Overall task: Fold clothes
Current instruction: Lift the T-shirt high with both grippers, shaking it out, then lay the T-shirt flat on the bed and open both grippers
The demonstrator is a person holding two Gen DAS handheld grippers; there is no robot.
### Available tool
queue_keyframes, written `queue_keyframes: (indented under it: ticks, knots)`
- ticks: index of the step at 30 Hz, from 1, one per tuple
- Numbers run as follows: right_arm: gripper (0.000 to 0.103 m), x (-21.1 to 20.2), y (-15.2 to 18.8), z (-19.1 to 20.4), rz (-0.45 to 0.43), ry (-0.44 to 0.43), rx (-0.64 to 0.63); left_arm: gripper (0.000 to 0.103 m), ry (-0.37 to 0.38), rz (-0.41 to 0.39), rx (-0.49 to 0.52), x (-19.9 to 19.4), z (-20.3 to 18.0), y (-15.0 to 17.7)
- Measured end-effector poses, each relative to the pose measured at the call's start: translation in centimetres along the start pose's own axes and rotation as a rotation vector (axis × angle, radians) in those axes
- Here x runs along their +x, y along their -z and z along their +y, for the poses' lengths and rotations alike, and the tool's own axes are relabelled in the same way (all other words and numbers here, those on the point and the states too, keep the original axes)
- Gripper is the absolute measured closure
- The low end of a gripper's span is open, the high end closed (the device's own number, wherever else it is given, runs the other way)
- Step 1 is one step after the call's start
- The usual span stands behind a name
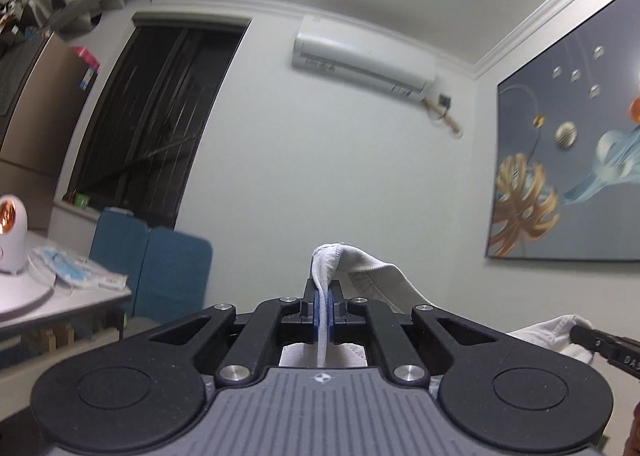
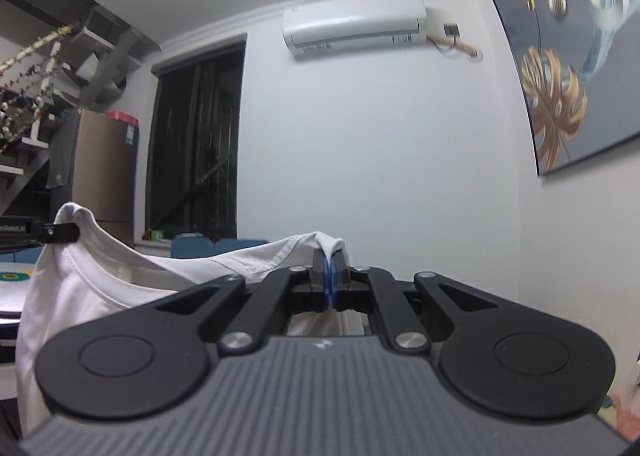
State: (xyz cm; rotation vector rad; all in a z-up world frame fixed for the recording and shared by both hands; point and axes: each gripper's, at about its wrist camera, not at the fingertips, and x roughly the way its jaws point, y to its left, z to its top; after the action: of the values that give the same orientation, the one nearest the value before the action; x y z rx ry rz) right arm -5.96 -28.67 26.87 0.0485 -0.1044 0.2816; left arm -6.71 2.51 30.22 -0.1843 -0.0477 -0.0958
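One white garment [image 2: 80, 280] held in air; left gripper [image 1: 323, 298] and right gripper [image 2: 330, 276] each clamp its edge.

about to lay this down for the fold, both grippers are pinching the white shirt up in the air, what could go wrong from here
1. The left gripper and right gripper each pinch only a small bunch of the white cotton shirt; a tug could pull it free.
2. The fabric sags between them, so it may land creased.
3. The round white table already holds blue face masks, which the shirt could cover.
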Motion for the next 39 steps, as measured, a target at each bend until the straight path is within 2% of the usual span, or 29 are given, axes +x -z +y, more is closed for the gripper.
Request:
queue_keyframes:
  ticks: [4, 11, 14, 17, 22, 24, 27, 30, 33, 35, 36, 37, 39]
  knots:
    - [0.099, 6.7, 4.8, -1.1, 0.06, 0.035, 0.014, 0.098, -0.044, 0.071, -0.002, 7.3, 2.0, 5.0]
    - [0.099, 22.1, 16.0, -4.5, 0.197, 0.111, 0.03, 0.098, -0.108, 0.2, -0.033, 24.2, 6.3, 16.5]
    - [0.098, 28.8, 21.9, -6.2, 0.255, 0.133, 0.03, 0.098, -0.121, 0.268, -0.034, 32.1, 9.0, 23.2]
    - [0.098, 33.7, 28.5, -8.2, 0.333, 0.15, 0.073, 0.098, -0.138, 0.334, -0.014, 40.0, 11.1, 30.5]
    - [0.098, 41.8, 39.4, -11.5, 0.464, 0.176, 0.145, 0.098, -0.141, 0.489, 0.04, 50.4, 14.0, 42.3]
    - [0.098, 44.9, 43.6, -12.7, 0.518, 0.186, 0.17, 0.098, -0.145, 0.552, 0.062, 53.4, 15.0, 46.0]
    - [0.098, 46.4, 47.4, -13.1, 0.613, 0.188, 0.187, 0.098, -0.147, 0.648, 0.07, 56.4, 16.0, 50.3]
    - [0.098, 47.0, 49.3, -14.0, 0.679, 0.19, 0.256, 0.098, -0.149, 0.72, 0.064, 57.8, 17.3, 52.4]
    - [0.094, 47.5, 49.6, -15.1, 0.711, 0.168, 0.327, 0.096, -0.132, 0.783, 0.054, 57.9, 17.8, 53.1]
    - [0.089, 47.4, 49.3, -15.6, 0.721, 0.147, 0.367, 0.09, -0.119, 0.818, 0.023, 57.1, 18.0, 52.3]
    - [0.075, 47.2, 48.9, -15.7, 0.712, 0.14, 0.377, 0.086, -0.11, 0.824, 0.013, 56.6, 18.0, 51.6]
    - [0.049, 47.0, 48.4, -15.8, 0.704, 0.134, 0.387, 0.084, -0.1, 0.83, 0.003, 56.1, 18.1, 50.9]
    - [0.021, 46.4, 47.5, -16.0, 0.683, 0.121, 0.402, 0.063, -0.078, 0.838, -0.013, 54.9, 18.1, 49.4]
